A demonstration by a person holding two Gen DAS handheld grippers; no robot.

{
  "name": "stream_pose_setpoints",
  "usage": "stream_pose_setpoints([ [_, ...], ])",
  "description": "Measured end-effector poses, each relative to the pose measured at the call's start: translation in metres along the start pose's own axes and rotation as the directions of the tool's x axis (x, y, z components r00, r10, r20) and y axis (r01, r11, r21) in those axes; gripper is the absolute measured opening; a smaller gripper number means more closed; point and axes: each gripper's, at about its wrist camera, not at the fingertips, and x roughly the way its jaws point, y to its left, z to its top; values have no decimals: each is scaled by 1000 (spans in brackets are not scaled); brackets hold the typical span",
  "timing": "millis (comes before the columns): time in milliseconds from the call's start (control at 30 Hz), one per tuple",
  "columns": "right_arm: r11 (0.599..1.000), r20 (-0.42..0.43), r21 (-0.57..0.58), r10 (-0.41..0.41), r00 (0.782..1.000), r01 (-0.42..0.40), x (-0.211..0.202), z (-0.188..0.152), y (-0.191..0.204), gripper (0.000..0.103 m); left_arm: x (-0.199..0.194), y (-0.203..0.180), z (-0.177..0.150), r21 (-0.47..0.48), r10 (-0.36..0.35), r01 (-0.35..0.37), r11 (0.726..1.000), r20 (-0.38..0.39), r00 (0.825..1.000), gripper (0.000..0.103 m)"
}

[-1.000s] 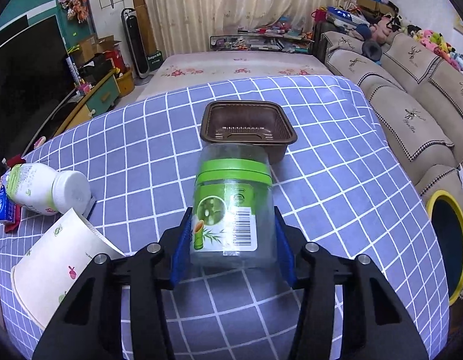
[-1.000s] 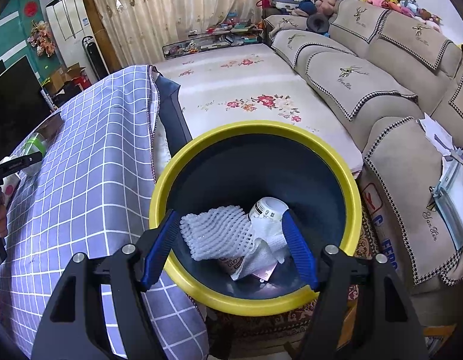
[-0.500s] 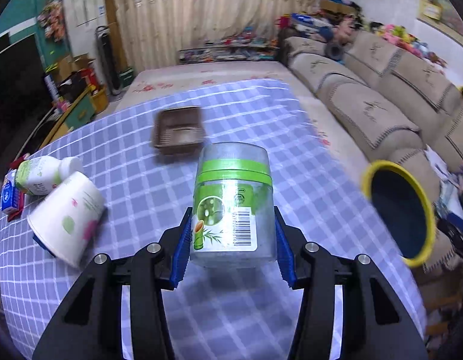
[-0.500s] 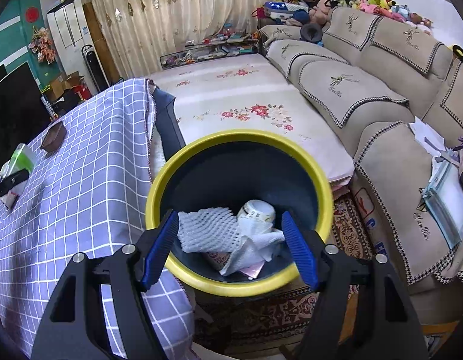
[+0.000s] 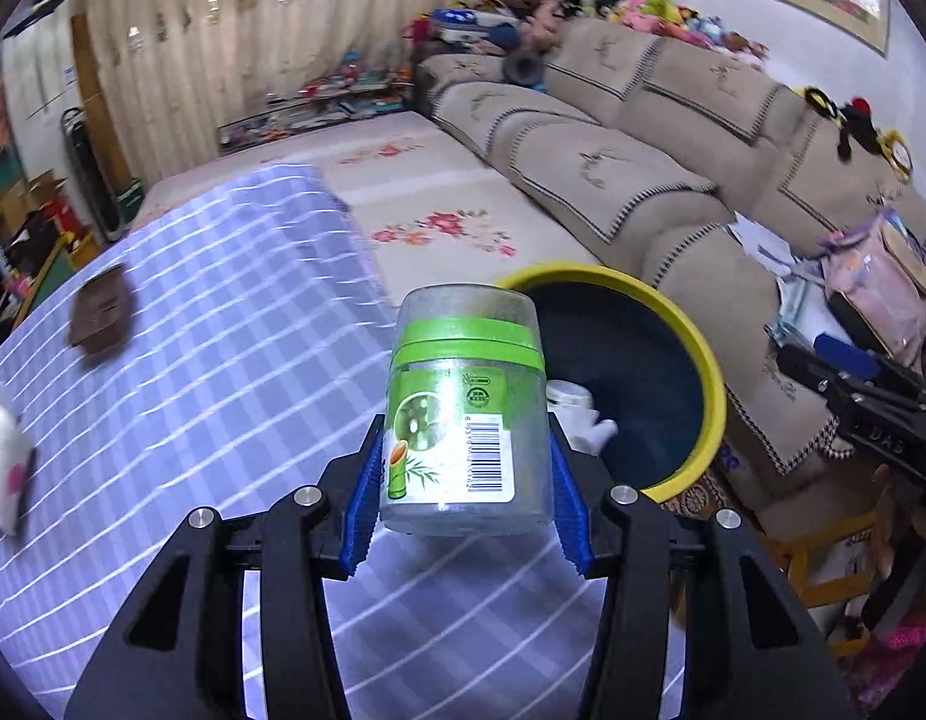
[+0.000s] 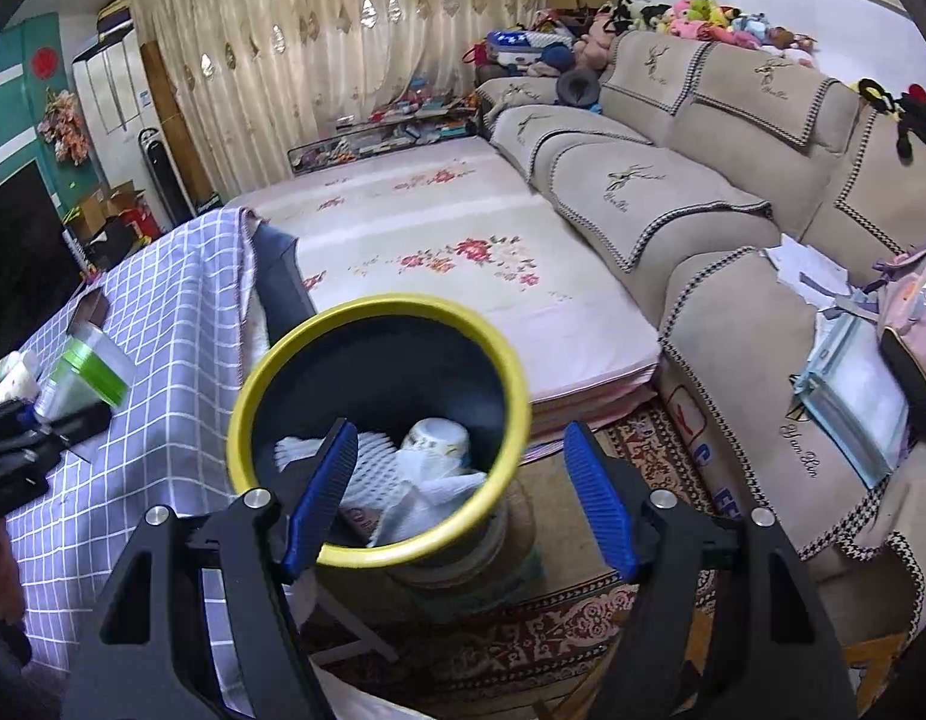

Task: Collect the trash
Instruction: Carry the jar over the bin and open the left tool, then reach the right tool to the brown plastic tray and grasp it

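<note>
My left gripper (image 5: 466, 495) is shut on a clear plastic jar (image 5: 466, 414) with a green band and a barcode label, held above the checked table near its right edge. The yellow-rimmed dark bin (image 5: 691, 360) stands just beyond and right of the jar. In the right wrist view the jar (image 6: 85, 375) shows at far left over the table. My right gripper (image 6: 457, 498) is open and empty, hovering over the bin (image 6: 379, 555). The bin holds white foam netting (image 6: 367, 468), a white cup (image 6: 436, 438) and crumpled paper.
A brown plastic tray (image 5: 100, 315) and a paper cup (image 5: 4, 459) lie on the blue checked tablecloth (image 5: 223, 360) to the left. A beige sofa (image 6: 703, 210) and a floral mat (image 6: 451, 264) lie beyond the bin. My right gripper (image 5: 865, 402) shows at right.
My left gripper has lifted the jar off the table and swung it right toward the bin. My right gripper has drawn back and up from the bin, still open.
</note>
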Motion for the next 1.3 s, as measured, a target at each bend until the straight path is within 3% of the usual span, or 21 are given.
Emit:
stream_pose_setpoints([
  [267, 999, 16, 37, -19, 1000, 18, -4, 4, -34, 68, 44, -52, 21, 53, -2, 5, 999, -51, 999, 49],
  [833, 998, -2, 62, -31, 1000, 31, 9, 8, -61, 69, 112, -78, 39, 80, 23, -11, 997, -145, 989, 49],
  [933, 998, -2, 62, -31, 1000, 31, 10, 8, -61, 71, 116, -76, 37, 72, 31, -20, 997, -152, 988, 49],
  [1033, 998, -3, 60, -31, 1000, 31, 10, 8, -60, 71, 116, -73, 38, 67, 38, -28, 997, -143, 989, 56],
  [1300, 999, -3, 43, -25, 1000, 25, 7, 9, -47, 71, 87, -65, 39, 56, 13, -8, 998, -94, 995, 64],
])
